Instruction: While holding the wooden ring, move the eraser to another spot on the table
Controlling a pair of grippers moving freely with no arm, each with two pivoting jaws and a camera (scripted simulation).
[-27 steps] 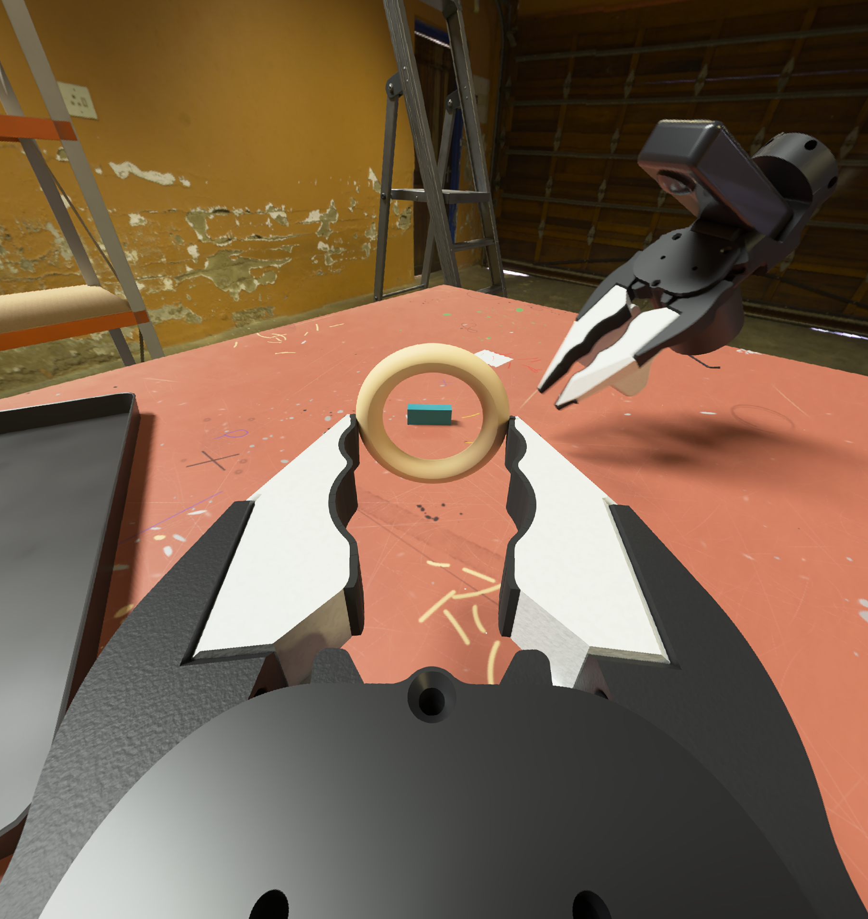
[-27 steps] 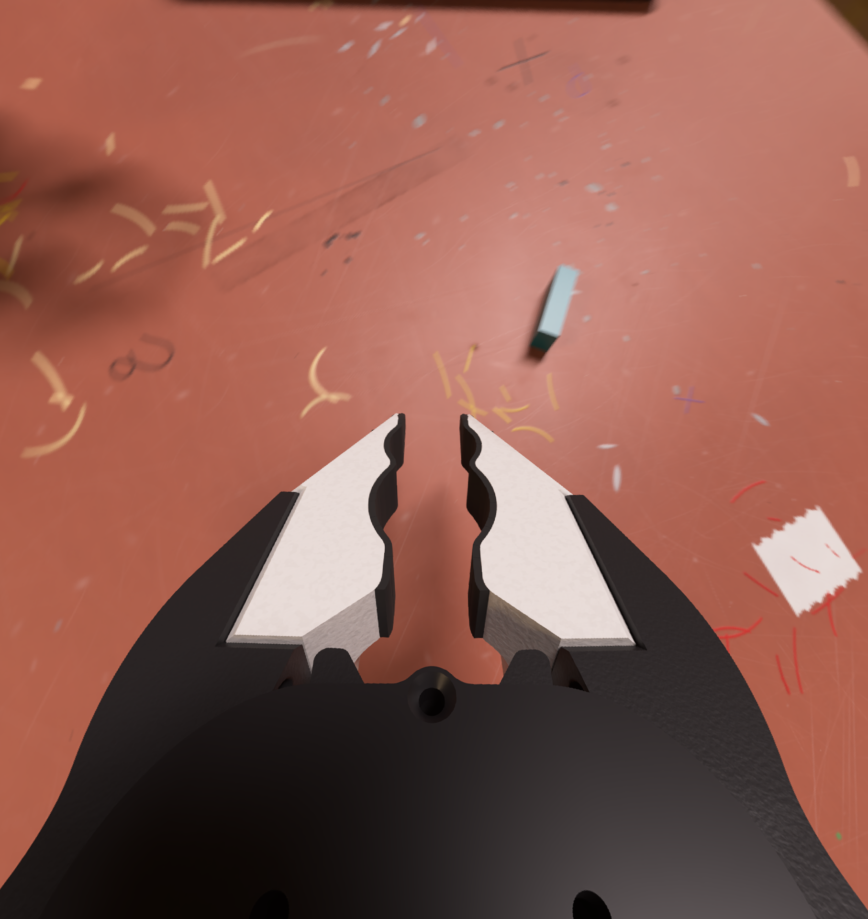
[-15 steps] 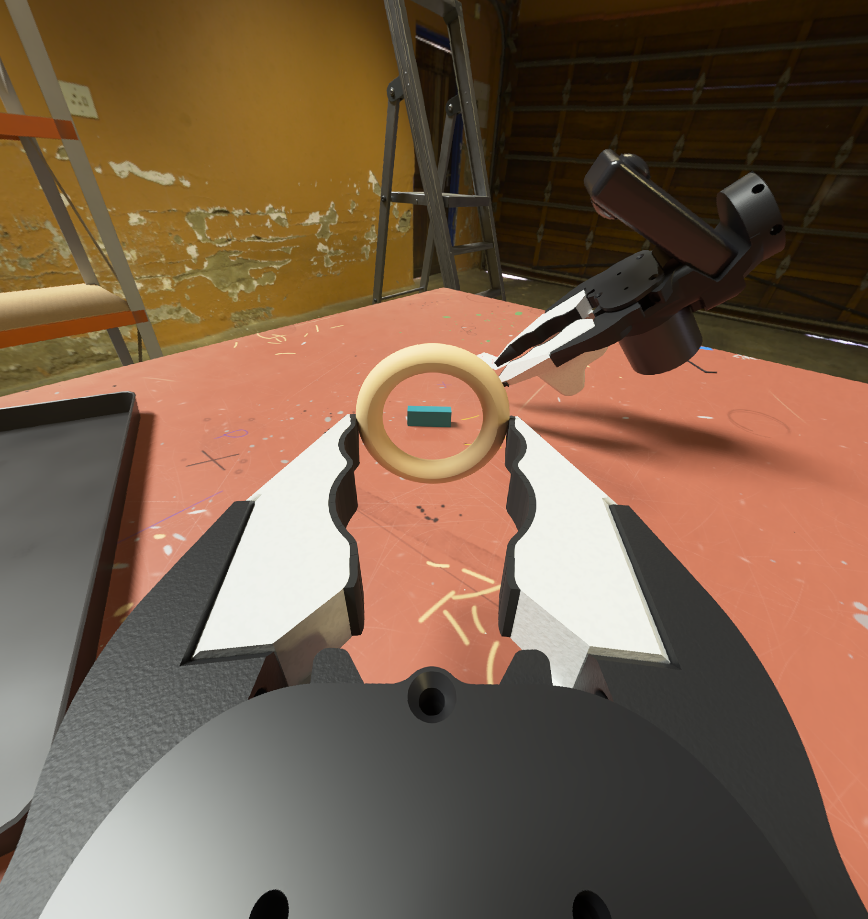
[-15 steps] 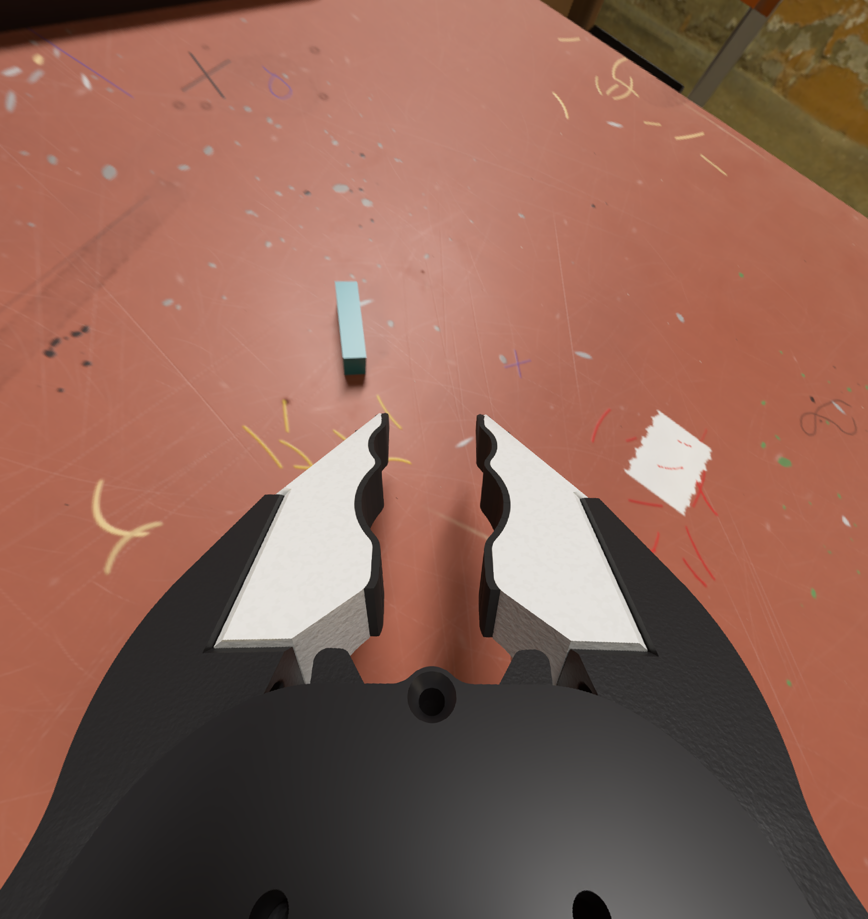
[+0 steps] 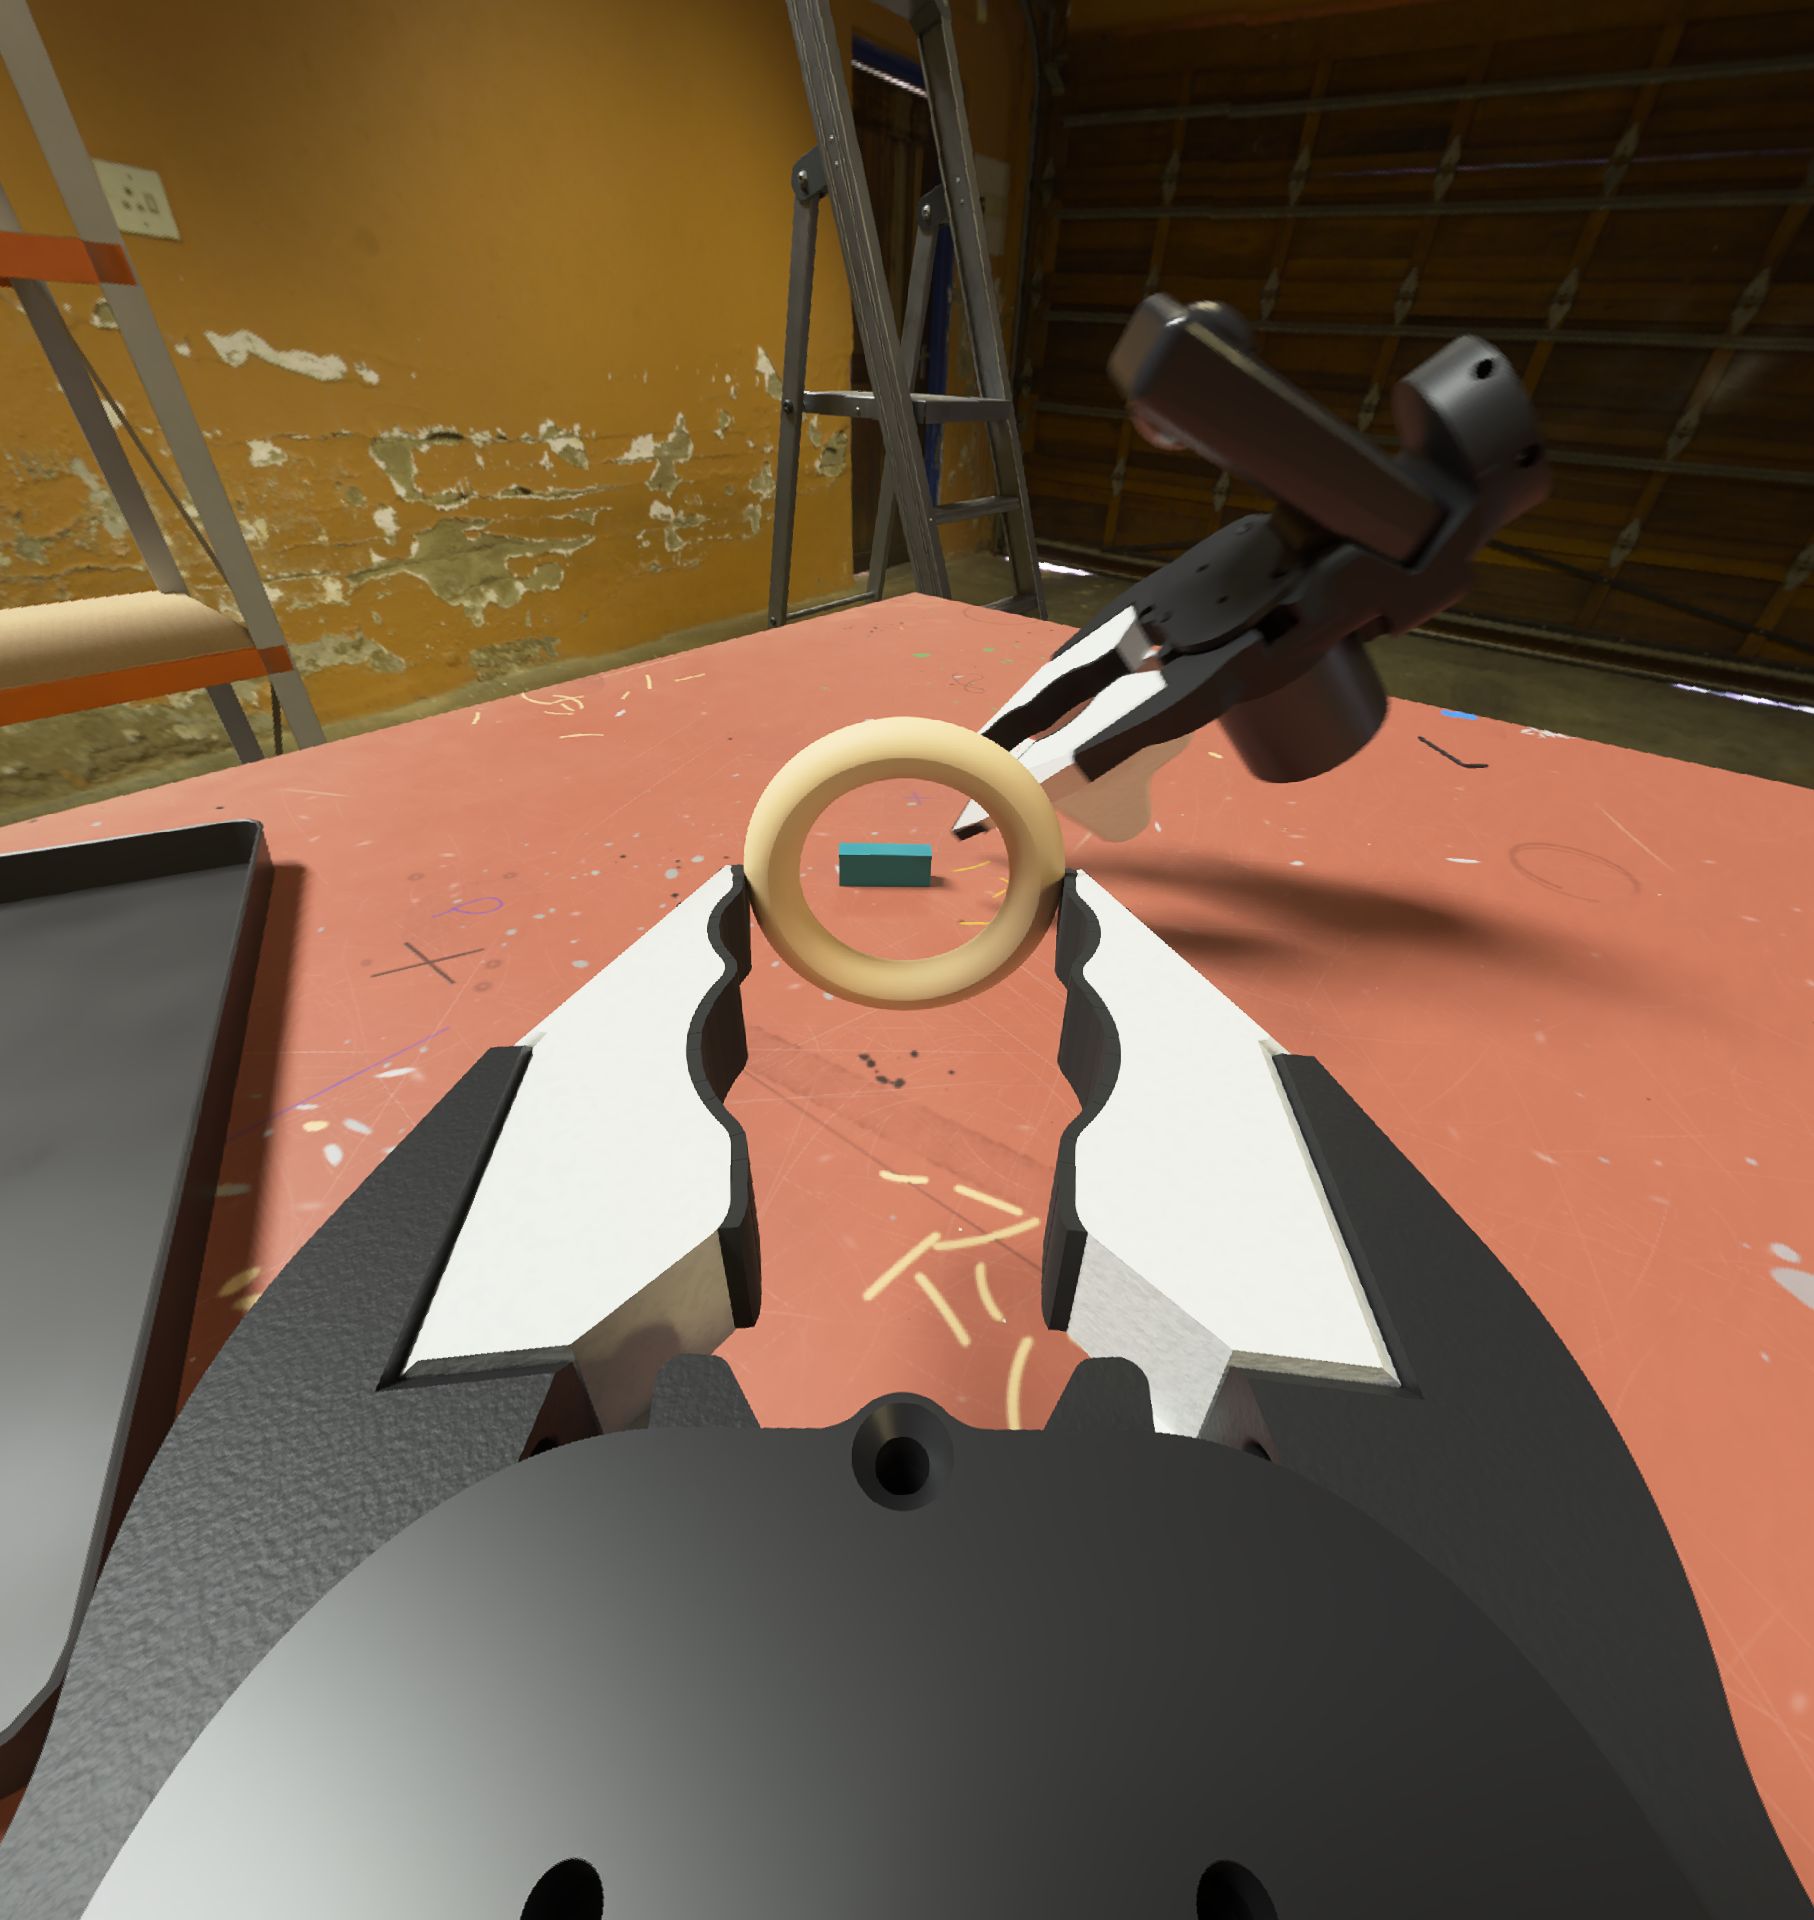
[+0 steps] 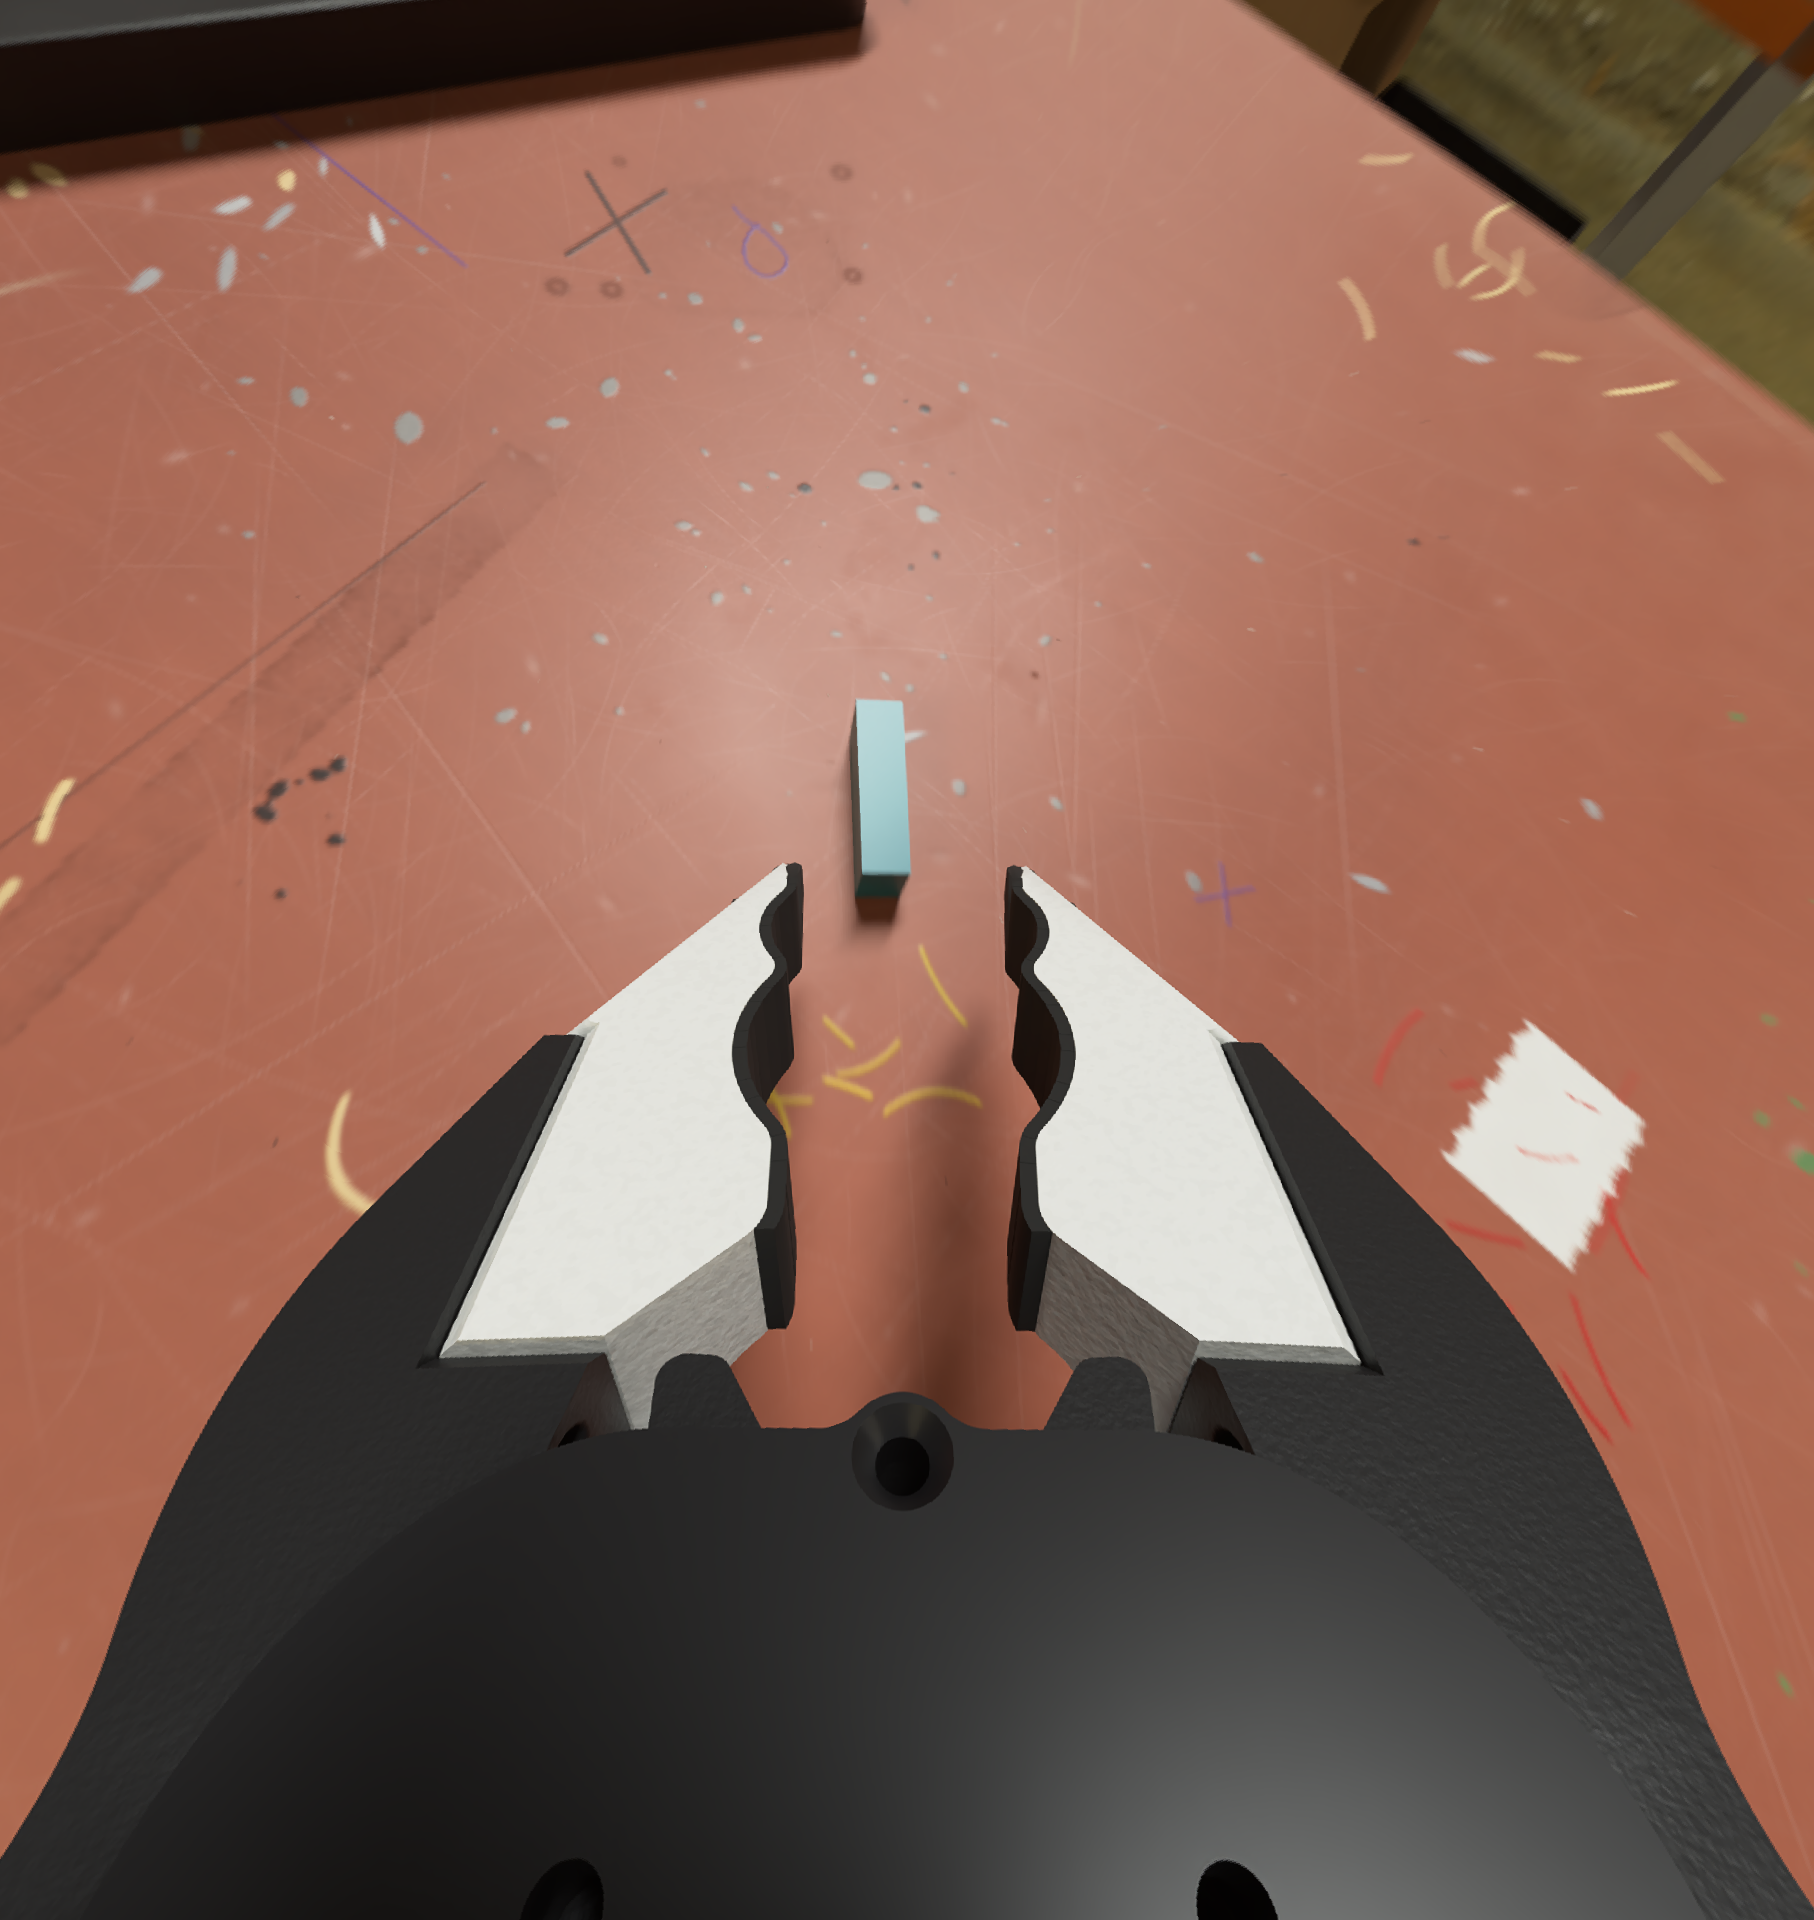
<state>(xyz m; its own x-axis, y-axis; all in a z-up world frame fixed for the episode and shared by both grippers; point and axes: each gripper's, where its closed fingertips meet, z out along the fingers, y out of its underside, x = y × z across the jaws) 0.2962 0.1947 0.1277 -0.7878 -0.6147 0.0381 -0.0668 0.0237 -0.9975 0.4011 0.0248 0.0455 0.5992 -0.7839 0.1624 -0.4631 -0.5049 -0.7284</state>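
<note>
Two tools are at work over a salmon-red bench (image 5: 1505, 1091), and the eraser (image 5: 884, 864) serves as the landmark. The left tool (image 5: 901, 914) pinches a pale wooden ring (image 5: 778, 821) by its outer edge between its fingertips, holding it upright and clear of the bench. Seen from the left wrist, the eraser, a small teal block lying flat on the bench, shows through the ring's hole, so it lies beyond the ring.

From the right of the eraser, the right tool (image 5: 970, 826) slants down toward it, its tips close beside the block but not touching it. In its own wrist view the right tool (image 6: 903, 883) is parted with nothing between its fingers, the gap wider than the eraser (image 6: 879, 790) is thick. The block points lengthwise away from that tool, its near end just ahead of the fingertips and roughly centred on the gap.

A dark metal tray (image 5: 82, 1039) sits well to the left of the eraser as the left wrist sees it. A torn white paper scrap (image 6: 1542, 1138) lies to the right of the eraser in the right wrist view. Yellow scratch marks (image 6: 882, 1070) on the bench lie between the eraser and the right tool.
</note>
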